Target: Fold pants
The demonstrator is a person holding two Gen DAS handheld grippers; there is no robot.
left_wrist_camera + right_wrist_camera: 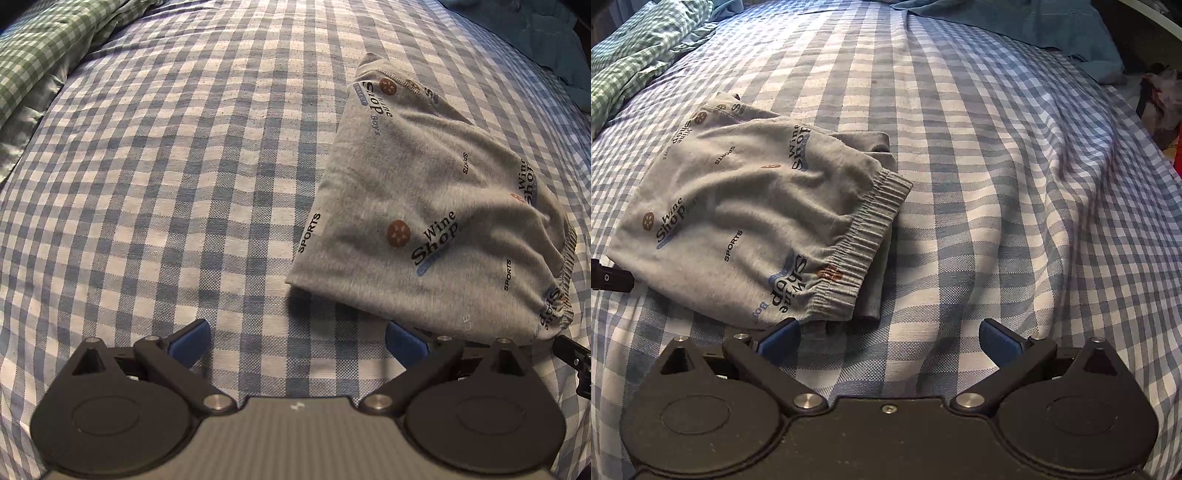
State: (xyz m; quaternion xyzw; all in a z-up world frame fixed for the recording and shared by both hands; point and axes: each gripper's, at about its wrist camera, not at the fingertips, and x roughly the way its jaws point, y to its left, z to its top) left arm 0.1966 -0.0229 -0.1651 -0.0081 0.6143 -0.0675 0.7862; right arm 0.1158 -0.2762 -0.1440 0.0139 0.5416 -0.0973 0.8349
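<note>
The grey printed pants (pixel 436 206) lie folded into a compact bundle on the blue-and-white checked bedsheet (pixel 166 166). In the right wrist view the pants (pixel 750 214) lie at the left, the elastic waistband (pixel 864 236) on their right edge. My left gripper (pixel 297 343) is open and empty, just in front and left of the bundle. My right gripper (pixel 890 339) is open and empty, its left fingertip (pixel 781 338) close to the bundle's near corner.
A green checked cloth (pixel 33 62) lies at the far left of the bed, and it also shows in the right wrist view (pixel 639 48). A teal blanket (pixel 1052 26) lies at the far right. The bed edge with some clutter (pixel 1163 107) is at the right.
</note>
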